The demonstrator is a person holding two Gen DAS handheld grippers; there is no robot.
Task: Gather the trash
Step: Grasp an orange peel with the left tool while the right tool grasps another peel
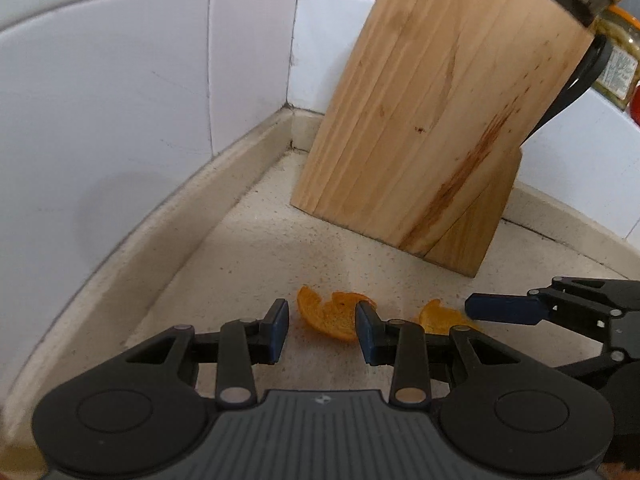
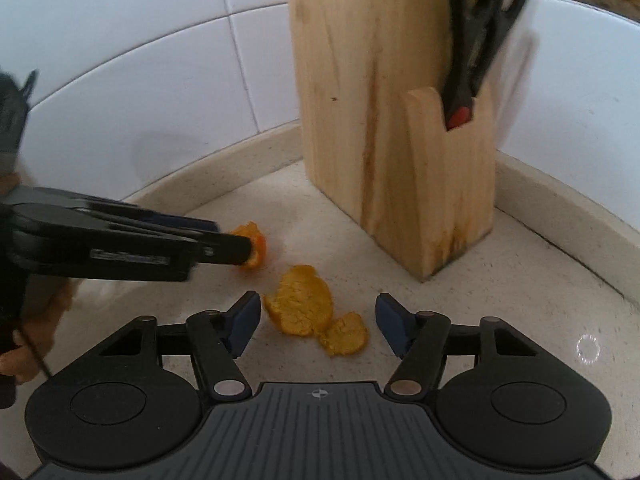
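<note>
A curled orange peel (image 1: 326, 318) lies on the beige counter (image 1: 248, 248) between the fingers of my left gripper (image 1: 322, 320). It touches the right pad, and a gap shows at the left pad, so the gripper is open. In the right wrist view this peel (image 2: 256, 246) sits at the left gripper's tips (image 2: 240, 245). A flatter, two-part orange peel (image 2: 302, 306) lies between the open fingers of my right gripper (image 2: 318, 305), clear of both pads. In the left wrist view that second peel (image 1: 440, 316) shows beside a right gripper finger (image 1: 500, 309).
A tall wooden knife block (image 1: 420, 120) stands in the tiled corner just behind the peels, with black scissors (image 2: 480, 40) slotted in its side. A jar (image 1: 616, 68) stands at the far right. White tiled walls (image 1: 120, 80) close in at the left and the back. A hand (image 2: 24, 344) holds the left gripper.
</note>
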